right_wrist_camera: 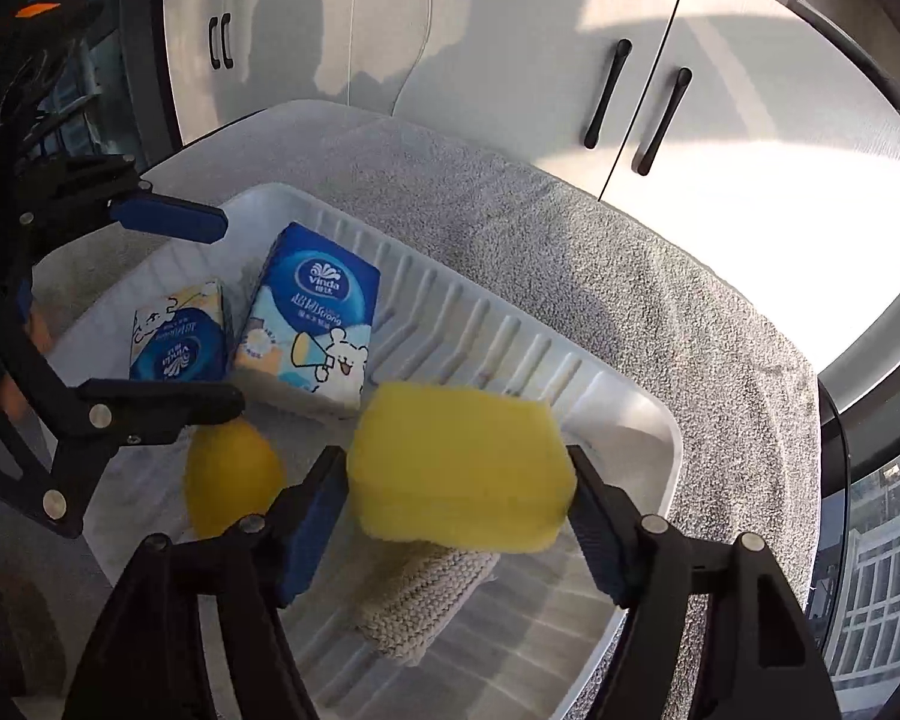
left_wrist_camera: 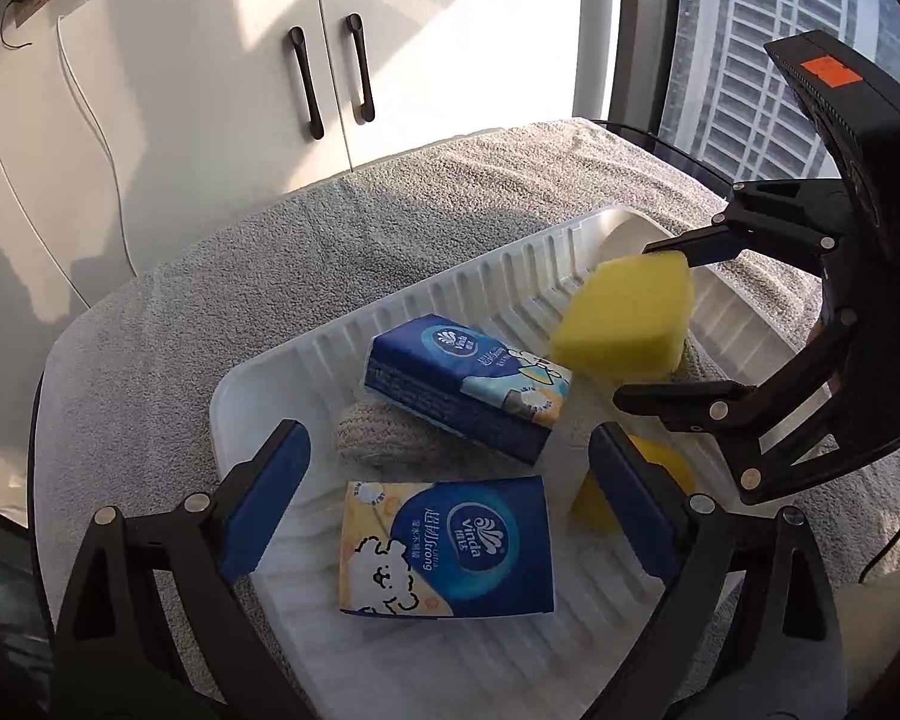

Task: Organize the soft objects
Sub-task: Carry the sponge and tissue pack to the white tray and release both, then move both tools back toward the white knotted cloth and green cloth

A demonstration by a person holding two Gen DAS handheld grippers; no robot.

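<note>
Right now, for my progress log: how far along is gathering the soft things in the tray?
Done: two tissue packs, a knitted cloth and a yellow piece lie in the white tray. In hand: a yellow sponge between the right gripper's fingers over the tray, grip unclear. Left gripper: open, empty. Left: setting that sponge down.

two blue tissue packs and yellow sponges in white tray.
</note>
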